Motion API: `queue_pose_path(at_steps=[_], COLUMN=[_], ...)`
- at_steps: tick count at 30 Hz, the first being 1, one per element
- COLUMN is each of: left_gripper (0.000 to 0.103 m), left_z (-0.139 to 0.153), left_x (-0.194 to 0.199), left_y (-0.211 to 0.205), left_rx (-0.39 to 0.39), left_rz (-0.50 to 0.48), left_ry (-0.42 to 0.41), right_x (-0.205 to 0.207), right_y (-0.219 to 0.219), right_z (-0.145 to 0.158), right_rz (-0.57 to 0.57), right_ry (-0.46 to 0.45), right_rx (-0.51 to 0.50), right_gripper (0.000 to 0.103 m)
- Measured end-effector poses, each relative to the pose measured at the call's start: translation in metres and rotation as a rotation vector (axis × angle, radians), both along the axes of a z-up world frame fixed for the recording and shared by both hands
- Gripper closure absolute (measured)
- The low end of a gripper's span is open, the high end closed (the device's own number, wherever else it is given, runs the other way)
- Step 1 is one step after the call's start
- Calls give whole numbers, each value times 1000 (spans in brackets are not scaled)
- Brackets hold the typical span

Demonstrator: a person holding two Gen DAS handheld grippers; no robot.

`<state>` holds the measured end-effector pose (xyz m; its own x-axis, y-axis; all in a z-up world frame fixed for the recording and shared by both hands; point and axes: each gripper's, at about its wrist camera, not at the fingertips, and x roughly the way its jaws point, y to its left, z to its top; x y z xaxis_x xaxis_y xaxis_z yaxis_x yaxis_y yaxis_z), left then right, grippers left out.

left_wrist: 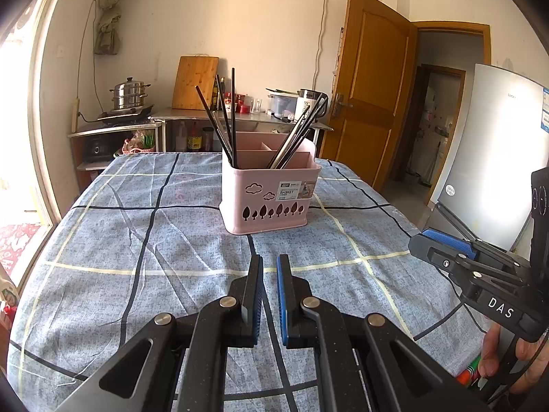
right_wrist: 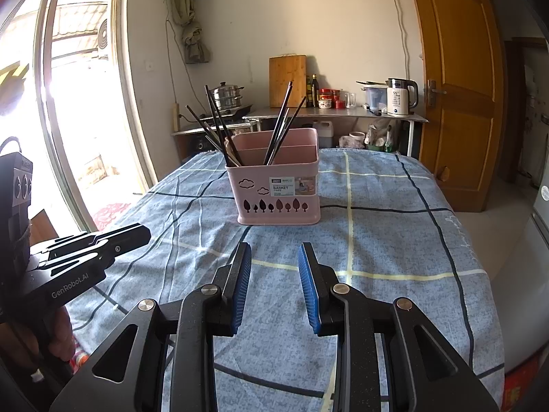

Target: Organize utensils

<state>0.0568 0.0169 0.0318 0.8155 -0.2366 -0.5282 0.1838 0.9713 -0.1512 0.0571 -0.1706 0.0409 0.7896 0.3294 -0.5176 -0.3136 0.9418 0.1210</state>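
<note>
A pink utensil basket (left_wrist: pixel 271 199) with tree cut-outs stands on the blue checked tablecloth (left_wrist: pixel 137 240), ahead of both grippers; it also shows in the right wrist view (right_wrist: pixel 278 189). Dark chopsticks (left_wrist: pixel 223 120) lean in its left compartment, and more chopsticks (left_wrist: pixel 298 134) lean in its right one. My left gripper (left_wrist: pixel 270 267) hovers above the cloth short of the basket, its jaws nearly closed and empty. My right gripper (right_wrist: pixel 274 257) is open and empty, also short of the basket. Each gripper shows at the edge of the other's view.
A steel counter (right_wrist: pixel 336 115) at the back wall carries a kettle (right_wrist: pixel 399 98), jars, bottles and a cutting board (right_wrist: pixel 286 80). A steamer pot (left_wrist: pixel 130 94) sits on a stove at left. A wooden door (left_wrist: pixel 370 86) and a fridge (left_wrist: pixel 497 171) stand at right.
</note>
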Motion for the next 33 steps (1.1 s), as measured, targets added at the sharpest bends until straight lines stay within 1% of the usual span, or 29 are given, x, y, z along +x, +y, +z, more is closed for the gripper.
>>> queue_pose_path(at_steps=[17, 33], left_gripper=[96, 96], left_z=[-1, -3], left_x=[-1, -1], left_y=[0, -1], left_rx=[0, 23], left_rz=[0, -1], left_ry=[2, 1], right_x=[-1, -1], right_y=[-1, -1], right_z=[0, -3], right_rz=[-1, 0], right_ry=[2, 10], right_rx=[-1, -2], right_gripper=[73, 73])
